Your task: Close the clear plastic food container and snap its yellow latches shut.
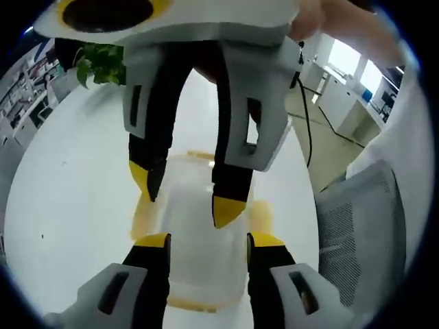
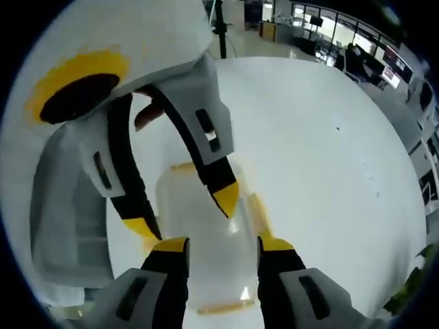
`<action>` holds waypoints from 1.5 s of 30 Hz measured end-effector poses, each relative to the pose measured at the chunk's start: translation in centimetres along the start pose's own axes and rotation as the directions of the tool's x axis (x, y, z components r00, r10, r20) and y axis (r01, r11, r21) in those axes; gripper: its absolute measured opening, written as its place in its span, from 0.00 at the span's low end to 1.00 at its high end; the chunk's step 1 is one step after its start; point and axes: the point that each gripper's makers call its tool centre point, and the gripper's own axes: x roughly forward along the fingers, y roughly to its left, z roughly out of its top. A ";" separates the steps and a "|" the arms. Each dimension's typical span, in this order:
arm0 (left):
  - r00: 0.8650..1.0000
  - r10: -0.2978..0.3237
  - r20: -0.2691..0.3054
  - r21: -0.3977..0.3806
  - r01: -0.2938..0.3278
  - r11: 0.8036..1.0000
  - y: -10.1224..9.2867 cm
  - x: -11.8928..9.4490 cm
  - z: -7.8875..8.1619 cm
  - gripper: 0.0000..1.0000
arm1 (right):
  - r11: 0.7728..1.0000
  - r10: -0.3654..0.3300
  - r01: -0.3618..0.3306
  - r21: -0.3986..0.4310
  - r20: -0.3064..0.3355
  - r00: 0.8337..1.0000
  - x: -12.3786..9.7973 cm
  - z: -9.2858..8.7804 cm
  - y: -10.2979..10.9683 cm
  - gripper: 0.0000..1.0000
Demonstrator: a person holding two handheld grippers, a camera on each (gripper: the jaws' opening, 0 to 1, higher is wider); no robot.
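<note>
- Container (image 1: 199, 226) sits on the white bench (image 1: 75, 185), lid on, directly ahead of both claws, which face each other across it.
- Left claw (image 1: 208, 241) is spread, tips just short of the near edge of the lid, nothing pinched. Right claw (image 2: 223, 243) is likewise spread and empty, tips over the lid's near side.
- Risk: both claws crowd the same small box. Push down off-centre and it probably skates on the smooth bench or tips, since neither claw pins it.
- Risk: the yellow latches (image 2: 258, 211) are thin flaps. Catch one with a tip at an angle and it likely folds outward rather than snapping. I can't tell which are already seated.
- Risk: the two claws' tips sit close together over the lid, so a hurried move could knock them into each other.
- Left gripper view gives you a mesh chair (image 1: 360, 226) beside the bench and a plant (image 1: 103, 62) at the far end.
- Right gripper view gives a cleaner look at the latch on the right side and one along the near edge (image 2: 223, 307).
</note>
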 end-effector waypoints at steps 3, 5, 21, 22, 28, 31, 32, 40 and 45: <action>1.000 0.013 -0.008 0.027 -0.013 1.000 -0.2 0.1 -0.1 0.46 | 1.000 -0.001 0.001 -0.003 -0.001 1.000 0.0 0.0 -0.4 0.39; 1.000 0.016 -0.011 0.028 -0.016 0.999 -0.2 0.1 -0.1 0.48 | 1.000 0.001 -0.001 -0.003 0.000 1.000 0.0 0.1 -0.7 0.41; 0.997 0.073 -0.014 0.104 -0.071 0.992 -1.0 0.5 -0.5 0.56 | 0.999 0.025 -0.026 -0.034 -0.033 0.999 0.9 -0.3 -1.5 0.45; 0.997 0.079 -0.017 0.114 -0.077 0.991 -1.1 0.6 -0.6 0.57 | 0.999 0.026 -0.027 -0.036 -0.034 0.999 0.9 -0.3 -1.5 0.45; 0.995 0.098 0.001 0.103 -0.098 0.990 -1.2 0.6 -0.6 0.59 | 0.998 0.043 -0.045 -0.039 -0.044 0.998 1.2 -0.5 -1.8 0.45; 0.994 0.111 -0.004 0.115 -0.109 0.987 -1.3 0.8 -0.6 0.60 | 0.997 0.058 -0.060 -0.039 -0.046 0.997 1.3 -0.5 -1.9 0.45; 0.993 0.118 -0.007 0.121 -0.116 0.986 -1.2 0.8 -0.7 0.59 | 0.997 0.066 -0.068 -0.038 -0.047 0.997 1.3 -0.5 -1.9 0.45; 0.986 0.166 -0.025 0.154 -0.160 0.975 -1.0 1.0 -0.8 0.57 | 0.993 0.113 -0.115 -0.033 -0.054 0.992 1.6 -0.5 -1.8 0.46; 0.979 0.200 -0.033 0.188 -0.190 0.964 -1.0 1.2 -0.9 0.56 | 0.986 0.164 -0.166 -0.032 -0.049 0.985 2.0 -0.2 -1.1 0.42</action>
